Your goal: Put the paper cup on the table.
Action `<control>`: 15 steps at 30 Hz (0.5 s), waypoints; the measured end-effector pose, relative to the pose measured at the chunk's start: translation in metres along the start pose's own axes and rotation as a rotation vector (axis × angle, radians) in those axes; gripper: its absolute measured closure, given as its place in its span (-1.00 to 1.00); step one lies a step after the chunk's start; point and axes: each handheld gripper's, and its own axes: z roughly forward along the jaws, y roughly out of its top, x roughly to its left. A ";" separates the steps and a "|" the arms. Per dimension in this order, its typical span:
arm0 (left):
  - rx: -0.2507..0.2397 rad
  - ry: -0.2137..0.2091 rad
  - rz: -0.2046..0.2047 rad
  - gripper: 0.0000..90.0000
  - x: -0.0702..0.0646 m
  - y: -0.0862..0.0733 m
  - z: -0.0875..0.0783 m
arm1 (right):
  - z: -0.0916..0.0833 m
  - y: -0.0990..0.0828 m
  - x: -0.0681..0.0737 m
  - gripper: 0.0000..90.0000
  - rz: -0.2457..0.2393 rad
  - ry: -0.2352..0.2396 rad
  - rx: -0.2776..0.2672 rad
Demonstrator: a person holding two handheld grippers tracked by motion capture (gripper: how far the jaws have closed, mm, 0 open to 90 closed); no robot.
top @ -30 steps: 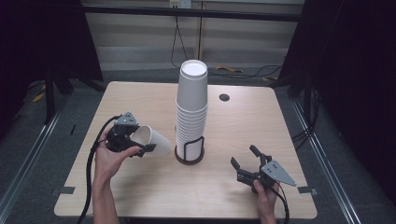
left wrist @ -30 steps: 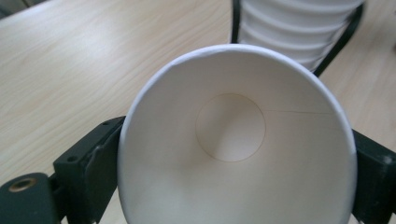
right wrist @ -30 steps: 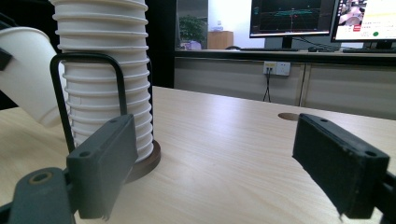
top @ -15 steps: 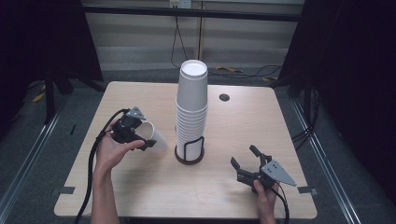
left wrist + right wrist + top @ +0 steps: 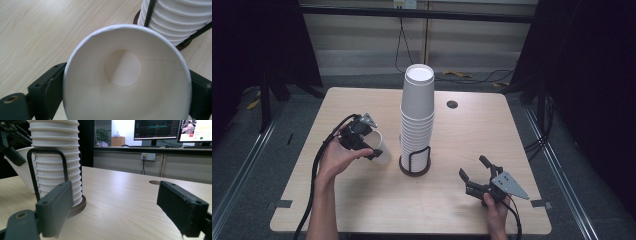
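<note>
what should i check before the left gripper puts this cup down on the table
1. Cup sits between the left gripper jaws: ok.
2. Cup rim undented: ok in the left gripper view.
3. Cup apart from the cup stack: ok, close beside it.
4. Bare table near the cup: ok.
5. Right gripper away from the cup, jaws open: ok.
6. Cup upright: not ok, tilted.
</note>
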 end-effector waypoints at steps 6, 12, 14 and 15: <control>0.094 0.050 0.019 -0.83 0.003 0.004 0.003 | 0.000 0.000 0.000 -0.70 0.000 0.000 0.000; 0.105 0.034 0.025 -0.85 0.007 0.006 0.004 | 0.000 0.000 0.000 -0.70 0.000 0.000 0.000; 0.098 0.033 0.031 -0.86 0.006 0.008 0.006 | 0.000 0.000 0.000 -0.70 -0.001 0.001 0.000; 0.094 0.031 0.034 -0.86 0.006 0.008 0.007 | 0.000 0.000 0.000 -0.70 0.000 0.001 0.000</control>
